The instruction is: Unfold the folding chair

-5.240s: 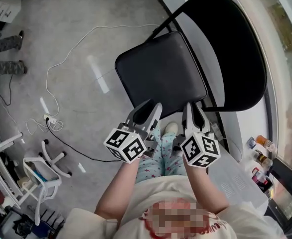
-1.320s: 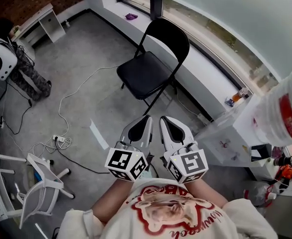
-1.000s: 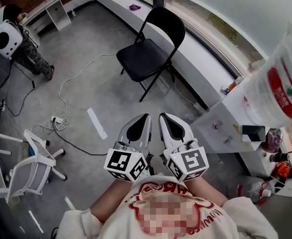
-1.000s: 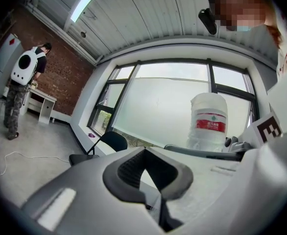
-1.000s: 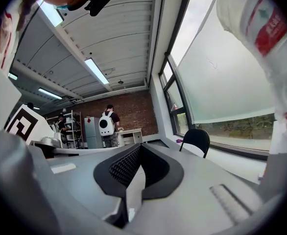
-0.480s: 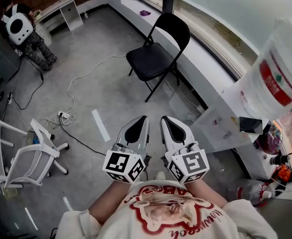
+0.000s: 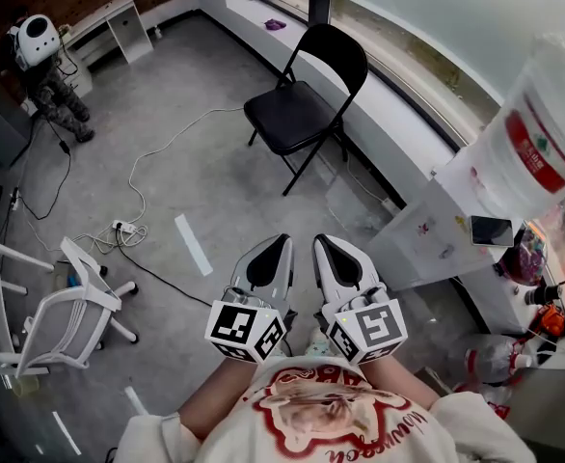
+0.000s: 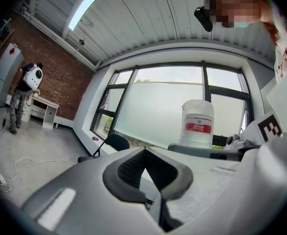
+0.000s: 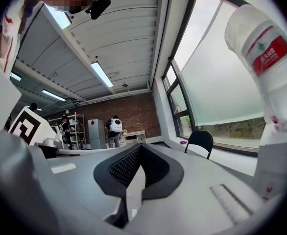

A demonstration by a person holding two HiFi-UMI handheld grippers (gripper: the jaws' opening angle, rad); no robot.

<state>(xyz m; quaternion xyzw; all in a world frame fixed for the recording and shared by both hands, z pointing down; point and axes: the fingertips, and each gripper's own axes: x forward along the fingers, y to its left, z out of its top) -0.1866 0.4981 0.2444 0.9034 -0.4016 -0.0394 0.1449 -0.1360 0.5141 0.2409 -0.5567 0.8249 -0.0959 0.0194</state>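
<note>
- The person has backed off since the earlier frames; the chair (image 7: 300,116) now stands far from both grippers, by the window.
- The left gripper (image 7: 280,243) and right gripper (image 7: 323,243) are closed and empty.
- Unfolding looks finished; nothing more seems needed.

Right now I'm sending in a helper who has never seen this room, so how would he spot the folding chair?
Start at the long window wall and look along its low sill. The folding chair stands open on the grey floor beside it. It is all black with thin legs, unlike the white wheeled chair across the room.
</note>
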